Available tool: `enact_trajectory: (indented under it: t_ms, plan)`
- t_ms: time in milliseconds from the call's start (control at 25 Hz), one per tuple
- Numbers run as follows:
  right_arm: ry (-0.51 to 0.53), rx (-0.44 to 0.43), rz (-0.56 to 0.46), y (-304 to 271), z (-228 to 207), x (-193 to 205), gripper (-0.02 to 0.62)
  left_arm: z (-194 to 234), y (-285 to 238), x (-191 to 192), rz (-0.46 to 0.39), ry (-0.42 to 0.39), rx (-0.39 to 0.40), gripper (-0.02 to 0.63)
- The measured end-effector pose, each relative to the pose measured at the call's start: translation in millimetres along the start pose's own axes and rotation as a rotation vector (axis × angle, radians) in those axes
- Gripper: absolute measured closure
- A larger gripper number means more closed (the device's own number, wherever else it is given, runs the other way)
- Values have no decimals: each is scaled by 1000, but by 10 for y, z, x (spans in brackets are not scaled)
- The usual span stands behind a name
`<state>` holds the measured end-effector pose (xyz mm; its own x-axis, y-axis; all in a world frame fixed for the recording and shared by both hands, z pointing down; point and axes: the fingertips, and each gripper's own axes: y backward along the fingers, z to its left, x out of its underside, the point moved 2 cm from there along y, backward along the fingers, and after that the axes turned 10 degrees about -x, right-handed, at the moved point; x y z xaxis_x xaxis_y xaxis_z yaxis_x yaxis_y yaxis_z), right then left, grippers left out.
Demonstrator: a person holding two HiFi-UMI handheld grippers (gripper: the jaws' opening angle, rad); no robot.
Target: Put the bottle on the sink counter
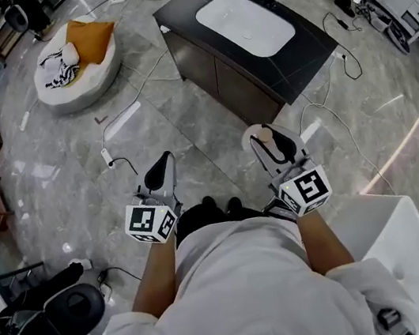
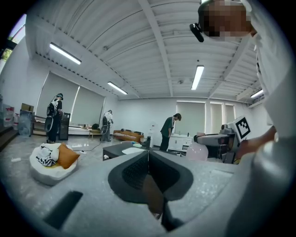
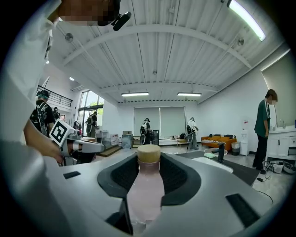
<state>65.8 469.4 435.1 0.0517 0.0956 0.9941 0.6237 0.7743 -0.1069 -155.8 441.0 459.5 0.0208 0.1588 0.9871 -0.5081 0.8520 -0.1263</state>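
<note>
A pale pink bottle (image 3: 145,190) with a beige cap (image 3: 149,153) stands up between the jaws of my right gripper (image 3: 149,163), which is shut on it. In the head view the same bottle (image 1: 266,137) pokes out of the right gripper (image 1: 271,142), held over the grey floor. My left gripper (image 1: 161,170) is shut and holds nothing. The black sink counter (image 1: 299,59) with its white basin (image 1: 244,24) stands ahead, a few steps away. From the left gripper view the counter (image 2: 115,149) shows low in the distance, with the bottle (image 2: 199,151) at the right.
A round white cushion bed (image 1: 74,70) with an orange pillow lies far left. Cables (image 1: 323,94) trail over the floor around the counter. A white seat (image 1: 396,246) is close at my right. A black faucet (image 3: 220,152) rises from the counter. Several people stand further back.
</note>
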Motion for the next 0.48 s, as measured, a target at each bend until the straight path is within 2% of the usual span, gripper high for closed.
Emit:
enact_trajectory:
  t_ms: [480]
  plan:
    - [-45,-14,-28,222,-16,53,449,-189,10,41,37,-12,71,589]
